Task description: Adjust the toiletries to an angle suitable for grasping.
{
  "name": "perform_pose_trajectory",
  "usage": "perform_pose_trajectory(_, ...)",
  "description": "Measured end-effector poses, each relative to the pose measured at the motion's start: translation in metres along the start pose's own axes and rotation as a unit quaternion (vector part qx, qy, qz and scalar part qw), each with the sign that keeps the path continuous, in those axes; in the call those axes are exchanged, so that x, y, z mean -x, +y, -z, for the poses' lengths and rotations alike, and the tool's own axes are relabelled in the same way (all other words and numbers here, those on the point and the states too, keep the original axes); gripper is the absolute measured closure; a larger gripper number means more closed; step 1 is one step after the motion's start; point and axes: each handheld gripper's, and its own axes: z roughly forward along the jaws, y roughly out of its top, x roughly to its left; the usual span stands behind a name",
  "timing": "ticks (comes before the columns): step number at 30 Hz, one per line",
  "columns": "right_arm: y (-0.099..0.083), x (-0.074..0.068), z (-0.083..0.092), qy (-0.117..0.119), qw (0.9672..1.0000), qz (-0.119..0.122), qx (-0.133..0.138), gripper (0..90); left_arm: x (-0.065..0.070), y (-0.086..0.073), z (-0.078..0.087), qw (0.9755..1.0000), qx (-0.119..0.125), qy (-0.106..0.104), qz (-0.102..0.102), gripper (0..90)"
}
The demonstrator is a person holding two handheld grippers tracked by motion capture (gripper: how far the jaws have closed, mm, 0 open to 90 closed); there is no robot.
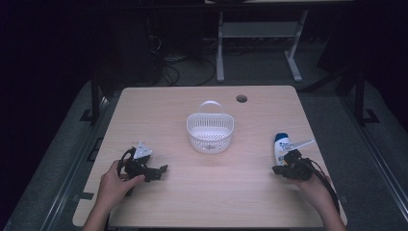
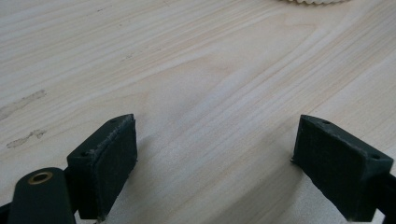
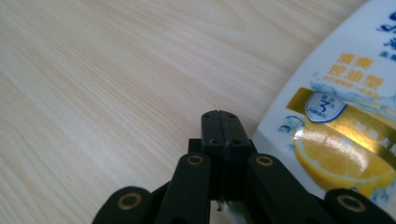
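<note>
Dim lab: bare desk point(image 1: 159, 202), floor cables point(image 1: 178, 72).

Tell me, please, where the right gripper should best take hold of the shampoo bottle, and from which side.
Probably across the white body's middle, coming from above. The shampoo bottle lies flat on the table, blue cap pointing away from the person, so its long sides are free. The right gripper is shut beside it and must open first.
</note>
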Motion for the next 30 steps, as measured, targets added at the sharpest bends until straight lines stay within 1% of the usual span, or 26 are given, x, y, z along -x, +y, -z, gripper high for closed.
perform_pose_trajectory(6,-0.006,0.007,0.005,-0.006,1.0,-0.007,0.002,89.6,0.0,0.0,0.0,1.0,0.0,0.0,0.0,13.0)
perform_pose_trajectory(7,-0.008,0.009,0.006,-0.011,0.9999,-0.011,0.003,89.6,0.0,0.0,0.0,1.0,0.0,0.0,0.0,13.0)
perform_pose_trajectory(10,-0.01,0.012,0.009,-0.015,0.9998,-0.011,0.005,89.6,0.0,0.0,0.0,1.0,0.0,0.0,0.0,13.0)
perform_pose_trajectory(11,-0.013,0.015,0.011,-0.017,0.9997,-0.018,0.008,89.6,0.0,0.0,0.0,1.0,0.0,0.0,0.0,13.0)
perform_pose_trajectory(14,-0.015,0.018,0.013,-0.021,0.9995,-0.021,0.009,89.6,0.0,0.0,0.0,1.0,0.0,0.0,-0.001,13.0)
perform_pose_trajectory(15,-0.016,0.02,0.014,-0.023,0.9993,-0.026,0.01,89.7,0.0,0.0,0.0,1.0,0.0,0.0,-0.001,13.0)
perform_pose_trajectory(18,-0.018,0.023,0.016,-0.027,0.9992,-0.025,0.012,89.6,0.0,0.0,0.0,1.0,-0.001,0.0,-0.002,13.0)
perform_pose_trajectory(21,-0.021,0.027,0.018,-0.039,0.9987,-0.031,0.011,89.6,0.0,0.0,0.0,1.0,-0.001,0.0,-0.002,13.0)
perform_pose_trajectory(24,-0.023,0.029,0.02,-0.036,0.9986,-0.034,0.016,89.5,0.0,0.0,0.0,1.0,-0.001,0.0,-0.001,13.0)
perform_pose_trajectory(25,-0.024,0.028,0.022,-0.028,0.9985,-0.041,0.022,85.8,0.0,0.0,0.0,1.0,-0.002,0.0,-0.002,13.0)
perform_pose_trajectory(26,-0.024,0.029,0.024,-0.024,0.9985,-0.039,0.03,83.8,0.0,0.0,0.0,1.0,-0.002,0.0,-0.002,13.0)
perform_pose_trajectory(27,-0.023,0.028,0.026,-0.023,0.9983,-0.04,0.035,81.9,0.0,0.0,0.0,1.0,-0.002,0.0,-0.002,13.0)
perform_pose_trajectory(28,-0.023,0.028,0.026,-0.023,0.9983,-0.04,0.035,81.9,0.0,0.0,0.0,1.0,-0.002,0.0,-0.002,13.0)
perform_pose_trajectory(30,-0.022,0.029,0.031,-0.025,0.9979,-0.039,0.047,76.7,0.0,0.0,0.0,1.0,-0.001,0.0,-0.002,13.0)
